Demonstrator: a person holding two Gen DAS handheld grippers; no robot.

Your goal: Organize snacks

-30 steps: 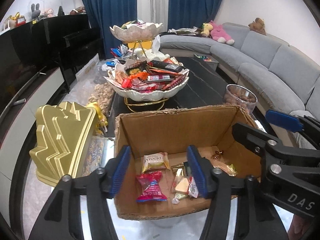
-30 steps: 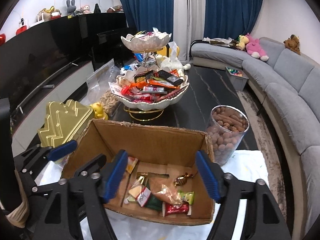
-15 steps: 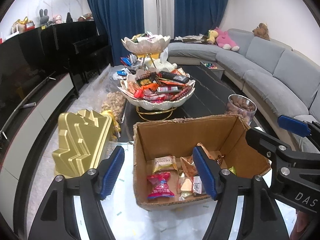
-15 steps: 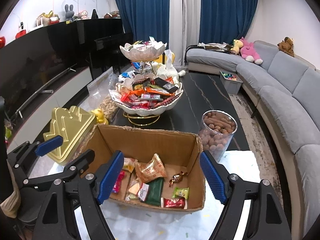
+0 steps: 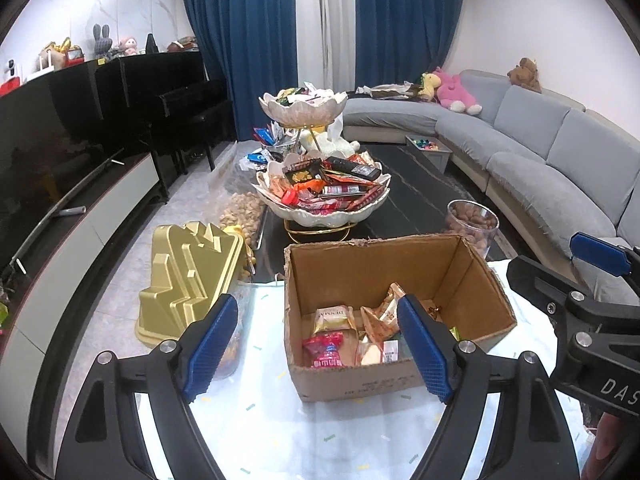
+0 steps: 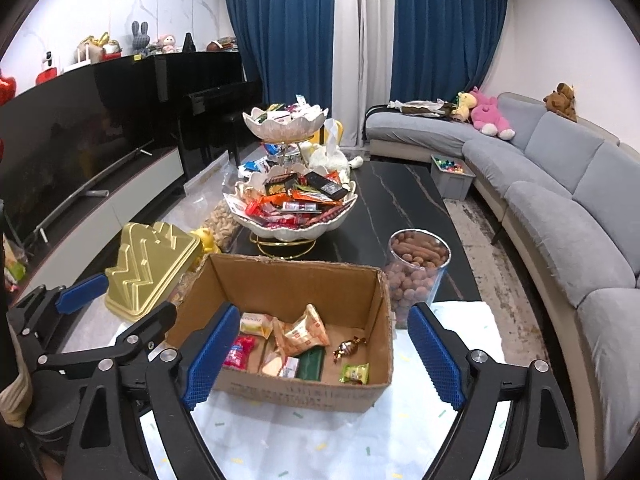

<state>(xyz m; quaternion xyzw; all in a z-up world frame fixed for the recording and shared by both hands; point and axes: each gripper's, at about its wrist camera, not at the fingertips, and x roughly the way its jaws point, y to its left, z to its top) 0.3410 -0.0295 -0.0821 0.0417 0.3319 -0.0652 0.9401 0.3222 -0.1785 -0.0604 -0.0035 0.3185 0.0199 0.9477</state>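
An open cardboard box (image 5: 360,384) stands on the white-covered table end and also shows in the right wrist view (image 6: 304,394). It holds several wrapped snacks, among them a red packet (image 5: 325,347), an orange-white pouch (image 6: 301,334) and a gold candy (image 6: 349,347). My left gripper (image 5: 316,350) is open and empty, raised in front of the box. My right gripper (image 6: 320,354) is open and empty, also raised in front of it. A two-tier white bowl stand (image 5: 324,196) full of snacks stands behind the box.
A gold ridged container (image 5: 188,280) sits left of the box. A clear jar of brown nuts (image 6: 416,268) stands at the right. A bag of peanuts (image 5: 244,212) lies by the stand. A grey sofa (image 6: 560,200) runs along the right, a TV unit (image 5: 60,220) on the left.
Both grippers have pulled back and up from the box and opened wider. An orange-white pouch now lies in the box that was not there a second ago.
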